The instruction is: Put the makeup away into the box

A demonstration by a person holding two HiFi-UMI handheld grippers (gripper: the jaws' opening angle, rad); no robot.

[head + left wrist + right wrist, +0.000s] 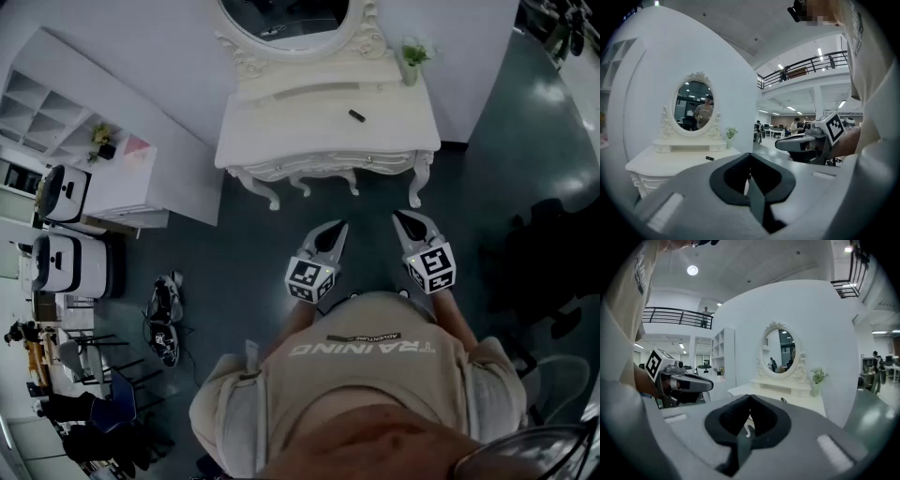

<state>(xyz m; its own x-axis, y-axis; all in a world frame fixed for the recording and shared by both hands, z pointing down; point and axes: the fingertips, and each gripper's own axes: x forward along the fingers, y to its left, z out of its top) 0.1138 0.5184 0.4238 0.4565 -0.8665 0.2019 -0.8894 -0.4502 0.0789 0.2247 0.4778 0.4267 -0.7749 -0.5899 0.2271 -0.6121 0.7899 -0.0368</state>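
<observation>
A small dark makeup stick [356,115] lies alone on the top of the white dressing table [281,141], right of its middle. It also shows as a dark speck in the left gripper view [709,158] and the right gripper view [783,400]. I see no box in any view. My left gripper [333,230] and right gripper [405,220] hang side by side over the floor, short of the table's front edge. Both point toward the table. The left gripper [750,155] and the right gripper [750,397] are both shut, with nothing between the tips.
An oval mirror [291,23] and a potted plant [411,58] stand at the table's back. A white shelf unit [56,103] and two white machines [66,192] are at the left. Shoes [164,319] lie on the dark floor, with chairs [94,384] further left.
</observation>
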